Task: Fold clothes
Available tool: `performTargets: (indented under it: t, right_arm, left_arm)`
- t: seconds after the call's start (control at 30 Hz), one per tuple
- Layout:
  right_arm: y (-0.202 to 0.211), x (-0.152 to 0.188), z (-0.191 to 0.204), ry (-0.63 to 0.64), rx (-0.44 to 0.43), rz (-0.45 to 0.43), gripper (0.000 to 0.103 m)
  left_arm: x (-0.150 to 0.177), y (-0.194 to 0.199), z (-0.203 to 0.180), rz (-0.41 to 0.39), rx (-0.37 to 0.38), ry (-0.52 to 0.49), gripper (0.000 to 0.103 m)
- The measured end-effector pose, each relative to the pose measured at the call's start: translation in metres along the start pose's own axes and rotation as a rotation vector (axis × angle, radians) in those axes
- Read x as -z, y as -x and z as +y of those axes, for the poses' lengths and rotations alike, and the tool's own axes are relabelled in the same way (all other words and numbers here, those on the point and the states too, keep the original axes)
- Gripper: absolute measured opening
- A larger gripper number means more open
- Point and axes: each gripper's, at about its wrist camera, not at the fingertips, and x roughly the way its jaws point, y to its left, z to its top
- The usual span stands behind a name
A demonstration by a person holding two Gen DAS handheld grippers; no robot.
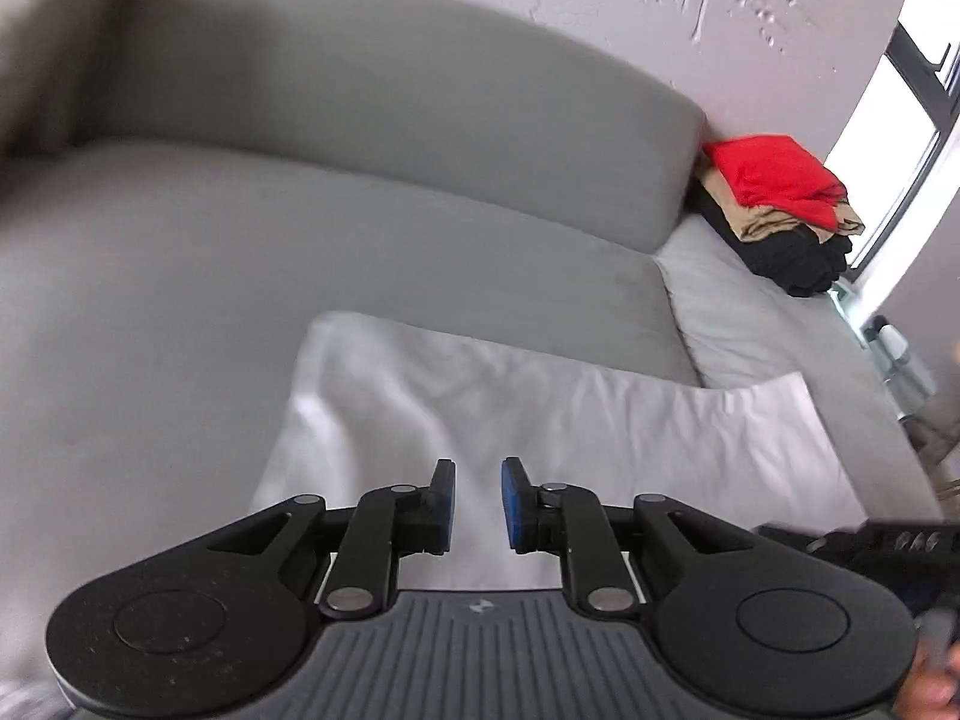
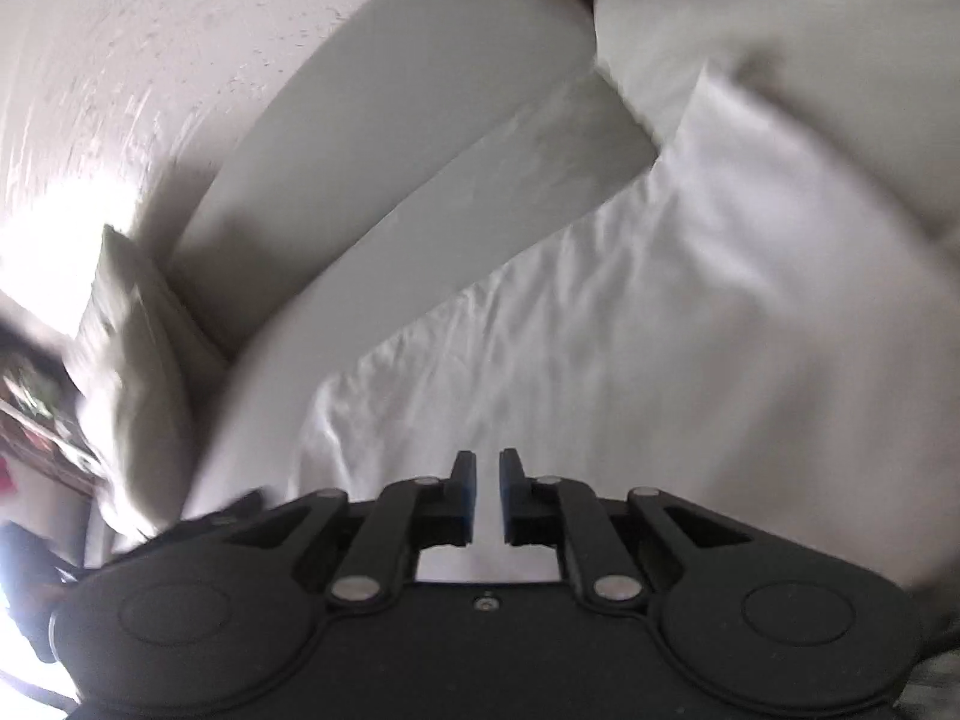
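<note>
Left wrist cam: my left gripper (image 1: 478,501) hangs w/ jaws a small gap apart, nothing between the blue pads (image 1: 511,504). Directly under and ahead of it lies the wrinkled white cloth garment (image 1: 540,414), spread flat on the grey upholstered sofa seat (image 1: 180,312). Far ahead-right, against the grey sofa backrest (image 1: 390,120), sits a stack of folded clothes, red on top, tan then black below (image 1: 780,210). A pale grey cushion (image 1: 750,312) lies btwn that stack and the white garment. Right gripper's black body (image 1: 870,540) shows at the right edge.

Right wrist cam (blurry): my right gripper (image 2: 488,495) has jaws only a narrow slit apart, holding nothing. White garment (image 2: 600,360) fills the area just ahead and below. An off-white pillow (image 2: 132,372) is off to the left.
</note>
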Motion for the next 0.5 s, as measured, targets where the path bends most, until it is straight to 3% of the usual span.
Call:
performTargets:
  t: [0.07,0.2,0.27,0.43,0.5]
  right_arm:
    - [-0.018,-0.004,-0.006,-0.039,-0.009,0.014,0.010]
    - [-0.025,-0.008,-0.027,-0.072,0.008,-0.001,0.000]
    - [-0.017,-0.010,-0.034,-0.086,0.026,-0.018,0.000]
    - [0.016,-0.016,-0.055,-0.096,0.131,-0.082,0.001]
    - [0.028,-0.017,-0.066,-0.122,0.194,-0.103,0.001]
  left_arm:
    - [-0.005,-0.032,0.012,0.063,0.053,0.064,0.015]
    - [-0.001,-0.039,0.045,0.084,0.039,0.195,0.010]
    - [-0.001,-0.021,0.053,0.092,-0.035,0.193,0.011]
    - [0.002,0.028,0.048,0.053,-0.411,-0.051,0.009]
    - [0.001,0.035,0.049,0.070,-0.502,-0.111,0.010]
